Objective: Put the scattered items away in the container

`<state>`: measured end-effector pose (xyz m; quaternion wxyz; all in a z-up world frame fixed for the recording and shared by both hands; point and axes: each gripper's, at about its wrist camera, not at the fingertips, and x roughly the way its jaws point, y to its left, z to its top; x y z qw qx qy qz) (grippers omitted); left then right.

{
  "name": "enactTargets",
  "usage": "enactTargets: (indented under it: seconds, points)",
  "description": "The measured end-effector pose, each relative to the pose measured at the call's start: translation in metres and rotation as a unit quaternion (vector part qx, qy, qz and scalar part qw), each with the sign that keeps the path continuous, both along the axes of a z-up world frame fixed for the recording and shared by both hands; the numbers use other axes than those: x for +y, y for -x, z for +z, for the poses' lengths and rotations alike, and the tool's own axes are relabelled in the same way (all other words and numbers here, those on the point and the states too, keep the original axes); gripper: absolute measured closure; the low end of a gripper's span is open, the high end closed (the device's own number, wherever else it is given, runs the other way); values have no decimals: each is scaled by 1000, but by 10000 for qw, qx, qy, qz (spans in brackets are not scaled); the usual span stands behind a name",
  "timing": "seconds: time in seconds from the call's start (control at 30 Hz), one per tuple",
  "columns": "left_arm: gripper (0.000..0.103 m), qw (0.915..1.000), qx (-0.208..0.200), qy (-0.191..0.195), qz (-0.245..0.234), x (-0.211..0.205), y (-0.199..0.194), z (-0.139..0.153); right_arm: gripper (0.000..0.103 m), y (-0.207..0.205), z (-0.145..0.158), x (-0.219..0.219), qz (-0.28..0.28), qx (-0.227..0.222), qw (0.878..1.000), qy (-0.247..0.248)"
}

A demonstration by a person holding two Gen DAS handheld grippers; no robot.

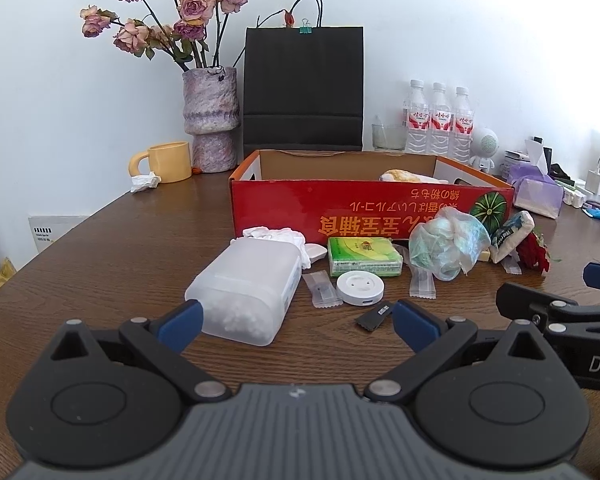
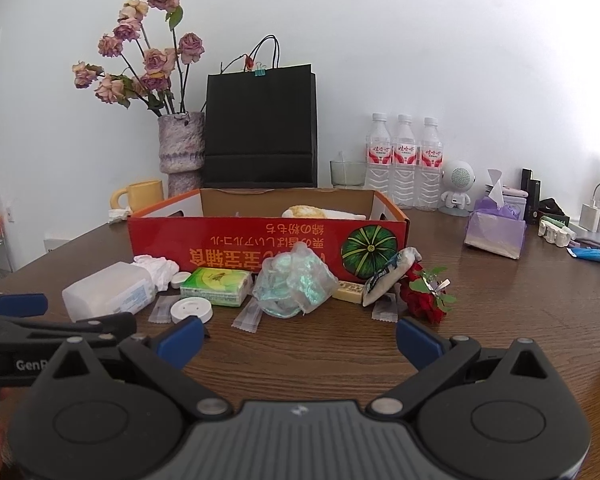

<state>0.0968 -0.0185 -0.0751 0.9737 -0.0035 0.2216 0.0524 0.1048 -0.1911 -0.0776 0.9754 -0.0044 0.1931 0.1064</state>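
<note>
A red cardboard box [image 1: 340, 208] [image 2: 236, 240] stands open on the wooden table, a pale item lying inside. Scattered before it are a frosted plastic case [image 1: 248, 284] [image 2: 104, 294], crumpled white tissue [image 1: 276, 236], a green tissue pack [image 1: 364, 256] [image 2: 216, 285], a white round disc [image 1: 360, 287] [image 2: 191, 309], a crumpled clear bag [image 1: 446, 246] [image 2: 294, 284], small sachets [image 1: 422, 284] and a red rose [image 2: 424, 296]. My left gripper [image 1: 296, 326] is open, its left finger against the case's near corner. My right gripper [image 2: 298, 340] is open over bare table, nothing between its fingers.
Behind the box stand a vase of dried roses [image 1: 210, 116], a black paper bag [image 1: 302, 88], a yellow mug [image 1: 168, 162], a glass [image 1: 388, 136] and three water bottles [image 1: 438, 120]. A purple tissue pack [image 2: 494, 232], chargers and small items crowd the far right.
</note>
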Motion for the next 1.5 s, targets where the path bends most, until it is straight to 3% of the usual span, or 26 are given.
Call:
enactTargets:
  seconds: [0.87,1.13,1.5]
  points:
    - [0,9999,13,-1,119,1,-1,0,0,-4,-2,1,96,153,9998,-35]
    - [0,9997,147,201,38,13,-4,3,0,-17,-2,-2,124,491,9987,58]
    - [0,9997,175,142,135,36,-14,16,0,-34,-3,-14,88,732,9972,138]
